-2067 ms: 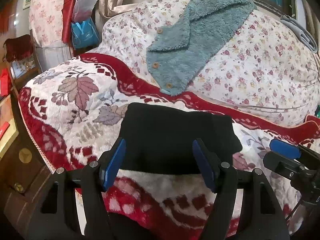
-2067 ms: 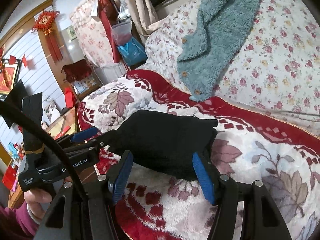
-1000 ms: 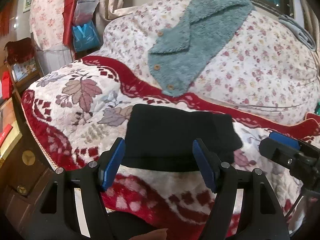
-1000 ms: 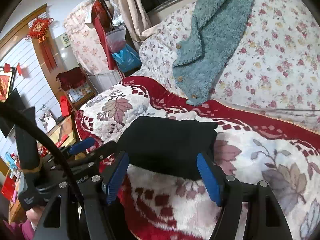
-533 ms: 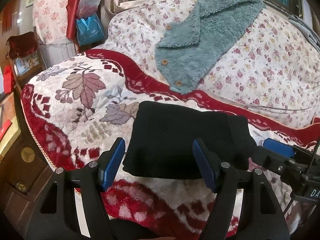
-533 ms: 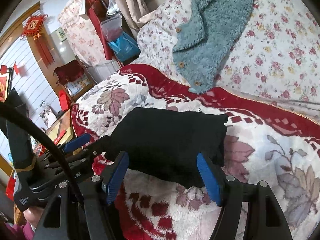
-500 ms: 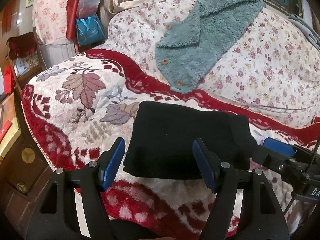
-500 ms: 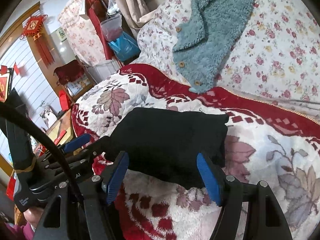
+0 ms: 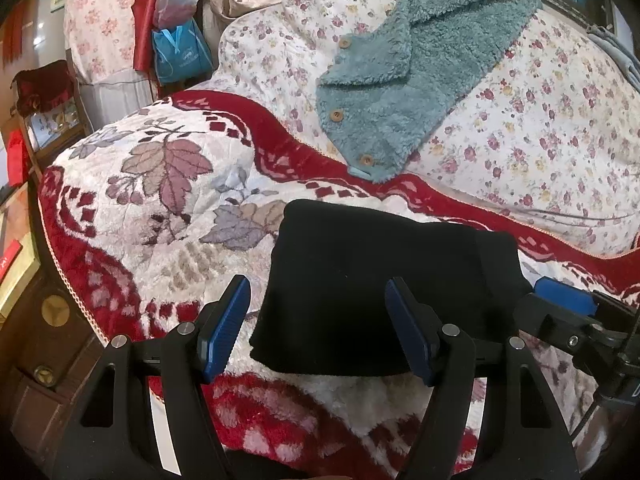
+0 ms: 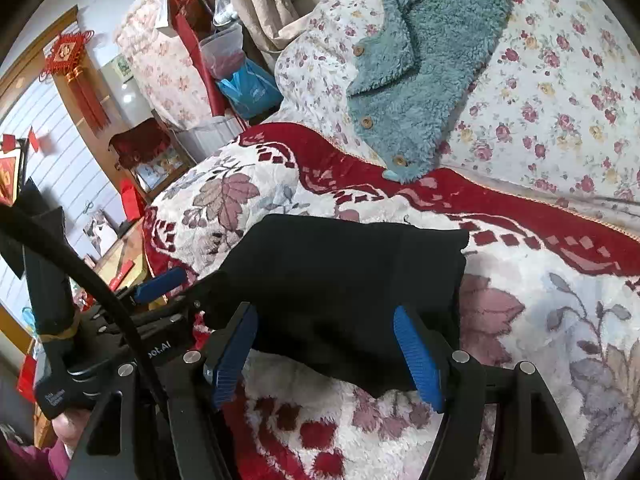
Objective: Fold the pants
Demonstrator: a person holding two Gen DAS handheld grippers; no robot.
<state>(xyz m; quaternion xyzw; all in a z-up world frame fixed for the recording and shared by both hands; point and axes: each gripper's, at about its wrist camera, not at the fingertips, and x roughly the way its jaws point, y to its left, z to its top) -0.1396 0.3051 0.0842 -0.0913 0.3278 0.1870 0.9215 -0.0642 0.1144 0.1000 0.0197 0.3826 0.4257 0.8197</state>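
The black pants [image 9: 372, 280] lie folded into a compact rectangle on the red and white floral blanket [image 9: 160, 216]; they also show in the right wrist view [image 10: 344, 280]. My left gripper [image 9: 324, 330] is open and empty, its blue pads apart over the near edge of the pants. My right gripper [image 10: 328, 354] is open and empty at the near right part of the pants. The right gripper shows at the right edge of the left wrist view [image 9: 576, 320], and the left gripper shows at the left of the right wrist view [image 10: 132, 304].
A teal fleece jacket [image 9: 412, 80] lies on a flowered quilt [image 9: 540, 120] behind the pants. A blue bag [image 9: 180, 56], a red-covered stand [image 9: 44, 84] and wooden furniture [image 9: 36, 320] stand left of the bed edge.
Both grippers have drawn back slightly from the folded pants and stayed open. The pants have not moved.
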